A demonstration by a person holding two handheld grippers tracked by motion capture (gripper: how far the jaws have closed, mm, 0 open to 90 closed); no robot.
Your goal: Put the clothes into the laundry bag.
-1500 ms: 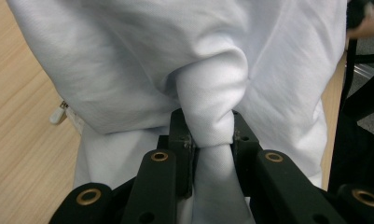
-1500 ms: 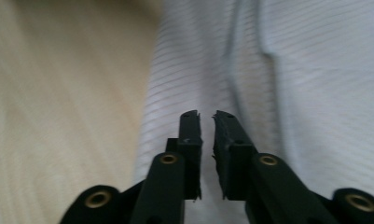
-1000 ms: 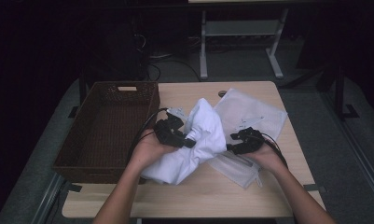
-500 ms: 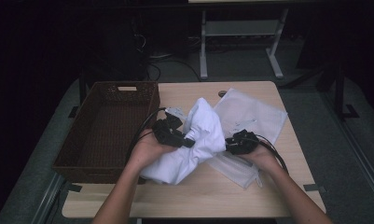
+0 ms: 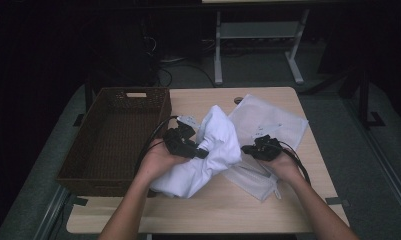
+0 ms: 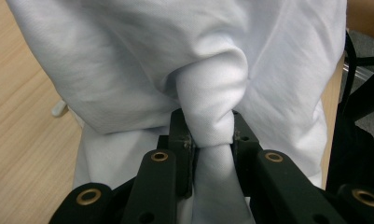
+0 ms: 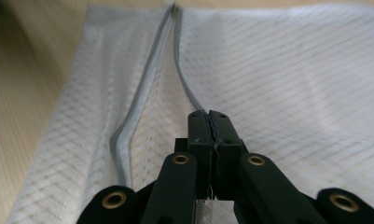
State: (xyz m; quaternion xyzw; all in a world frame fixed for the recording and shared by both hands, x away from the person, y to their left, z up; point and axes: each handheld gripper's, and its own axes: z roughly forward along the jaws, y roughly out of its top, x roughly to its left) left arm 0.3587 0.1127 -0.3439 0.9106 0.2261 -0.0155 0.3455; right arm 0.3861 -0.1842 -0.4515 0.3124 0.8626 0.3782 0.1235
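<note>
The left gripper (image 5: 200, 153) is squeezing a bunched-up fold of the white cloth (image 5: 208, 155). In the left gripper view, its 2 black jaws press on both sides of a thick roll of the cloth (image 6: 208, 112). The rest of the cloth spreads out above and around that roll. The cloth sits in a puffy heap on the wooden table (image 5: 268, 210), just beside the brown basket (image 5: 113, 140).

The right gripper (image 5: 249, 149) has just been closing. Now its jaws are pressed together on the edge of the white net bag (image 5: 268, 130), right at the zipper (image 7: 187, 88). In the right gripper view, the 2 sides of the zipper lie apart, and the jaws pinch 1 side of it. The net bag (image 7: 292, 70) lies flat on the table, and the cloth heap covers part of its left side.
</note>
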